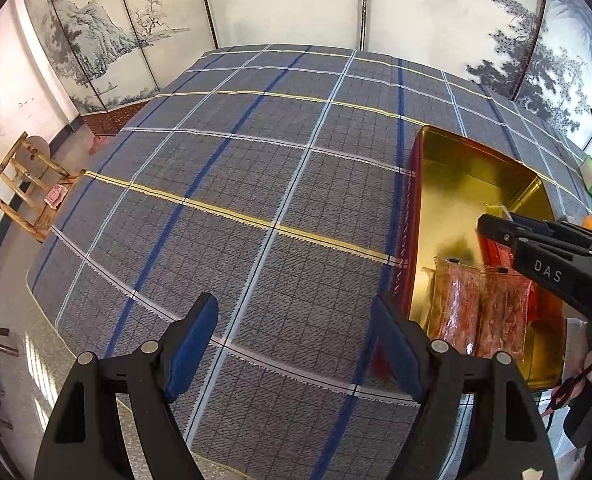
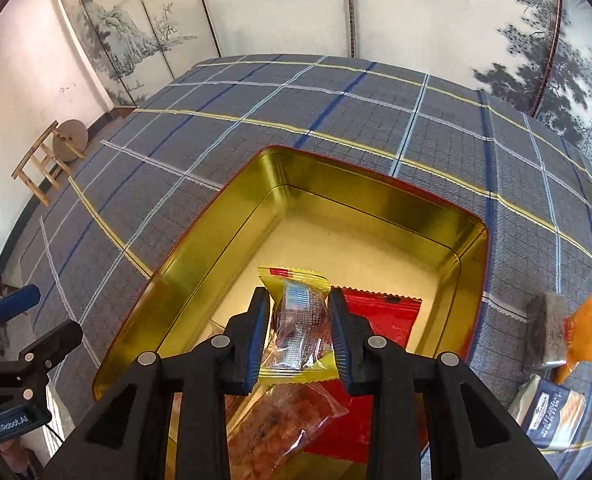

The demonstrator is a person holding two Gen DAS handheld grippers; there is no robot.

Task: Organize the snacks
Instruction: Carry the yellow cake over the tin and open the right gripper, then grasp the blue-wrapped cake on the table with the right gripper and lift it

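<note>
Right hand-held gripper (image 2: 297, 326) clamped on yellow-edged snack packet (image 2: 300, 312), poised over gold tin (image 2: 384, 200) at counter's five o'clock, likely for dropping beside red packet (image 2: 380, 316); left hand-held gripper (image 1: 296, 346) wide, empty, clear at nine o'clock.

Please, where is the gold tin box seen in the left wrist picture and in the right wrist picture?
Left wrist view: the gold tin box sits at the right side, partly behind the right gripper.
Right wrist view: it fills the centre, under the jaws.
Shared landmark: the wooden stool at the left in both.
</note>
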